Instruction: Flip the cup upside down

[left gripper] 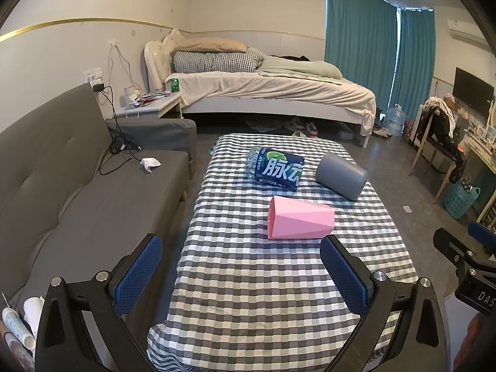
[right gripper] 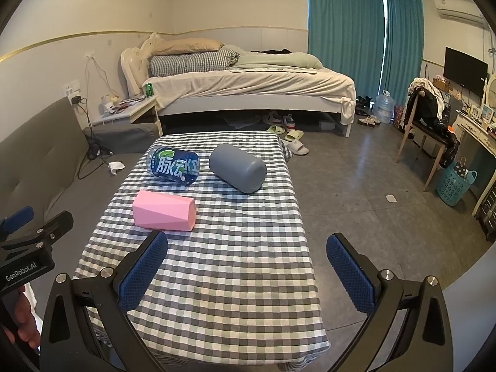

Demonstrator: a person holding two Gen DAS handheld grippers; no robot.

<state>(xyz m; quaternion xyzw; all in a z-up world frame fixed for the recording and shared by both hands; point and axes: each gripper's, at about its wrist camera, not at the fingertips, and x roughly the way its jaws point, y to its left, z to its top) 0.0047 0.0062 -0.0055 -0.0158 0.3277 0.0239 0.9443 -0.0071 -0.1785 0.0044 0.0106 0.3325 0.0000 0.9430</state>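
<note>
A pink faceted cup (left gripper: 299, 218) lies on its side on the checked tablecloth (left gripper: 263, 294), mouth to the left; it also shows in the right wrist view (right gripper: 165, 211). A grey cup (left gripper: 341, 174) lies on its side behind it, base toward me, also seen in the right wrist view (right gripper: 238, 167). My left gripper (left gripper: 241, 266) is open and empty, just short of the pink cup. My right gripper (right gripper: 246, 263) is open and empty over the table's near half, right of the pink cup.
A blue-labelled plastic bottle (left gripper: 276, 169) lies on its side at the table's far end, also in the right wrist view (right gripper: 172, 164). A grey sofa (left gripper: 77, 186) runs along the left. A bed (right gripper: 248, 90) stands behind. A chair (right gripper: 427, 124) and basket (right gripper: 454, 183) stand right.
</note>
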